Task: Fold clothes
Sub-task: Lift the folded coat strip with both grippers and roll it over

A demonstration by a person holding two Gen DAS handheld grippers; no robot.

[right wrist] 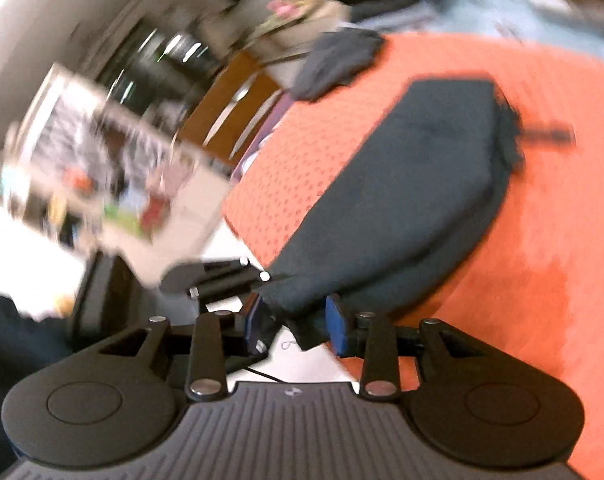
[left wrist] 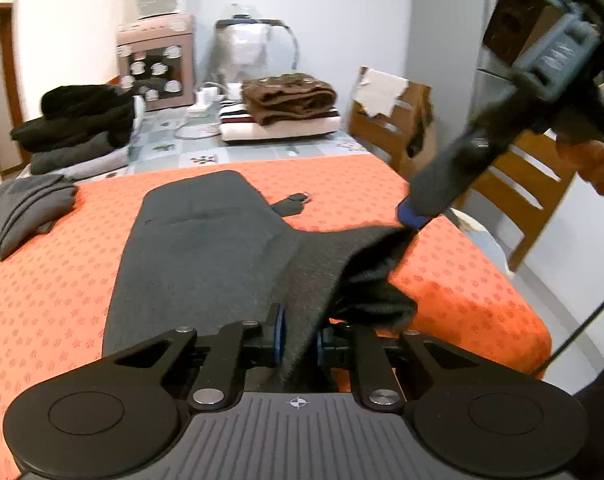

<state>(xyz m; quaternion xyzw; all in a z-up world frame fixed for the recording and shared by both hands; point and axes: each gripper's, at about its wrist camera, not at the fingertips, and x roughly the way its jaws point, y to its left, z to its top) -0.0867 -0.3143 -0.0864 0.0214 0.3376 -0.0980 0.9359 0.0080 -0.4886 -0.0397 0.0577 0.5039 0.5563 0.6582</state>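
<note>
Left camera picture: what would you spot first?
The bright orange cloth covering the table jumps out, with a dark grey garment spread across its middle. The left hand-held gripper pinches the garment's near edge, and the right hand-held gripper touches it from the upper right.

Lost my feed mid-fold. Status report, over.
Left hand-held gripper shut on dark grey garment. Right hand-held gripper open at its hem. Orange patterned tablecloth ahead unobstructed.
</note>
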